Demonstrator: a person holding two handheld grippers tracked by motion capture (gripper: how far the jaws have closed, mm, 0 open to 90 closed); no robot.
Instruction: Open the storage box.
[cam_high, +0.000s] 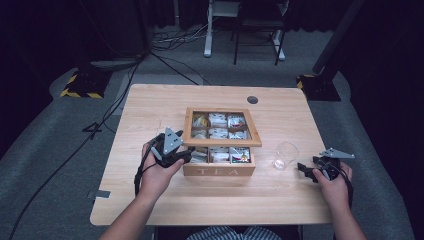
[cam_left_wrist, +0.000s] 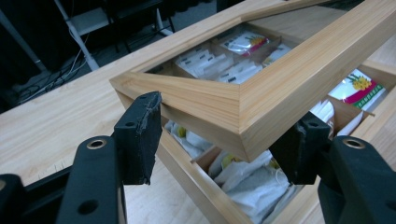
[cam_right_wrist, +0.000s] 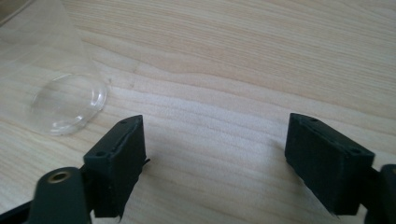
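Note:
A wooden tea box (cam_high: 220, 171) marked TEA stands mid-table, holding several tea bags (cam_left_wrist: 243, 186) in compartments. Its glass-windowed lid (cam_high: 222, 142) is raised at the front, hinged at the back. My left gripper (cam_high: 189, 152) is at the lid's front left corner. In the left gripper view that corner (cam_left_wrist: 243, 116) sits between the jaws of my left gripper (cam_left_wrist: 226, 119), with a pad against each side. An empty clear glass cup (cam_high: 285, 155) stands right of the box. My right gripper (cam_high: 301, 167) hovers open just right of the cup (cam_right_wrist: 65, 102), with bare table between the jaws of my right gripper (cam_right_wrist: 215, 130).
The light wooden table (cam_high: 150, 110) has a round cable hole (cam_high: 252, 99) at the back. Beyond it, on the grey floor, are cables (cam_high: 165, 60), two stand bases with yellow-black tape (cam_high: 80, 86) and white furniture legs (cam_high: 208, 35).

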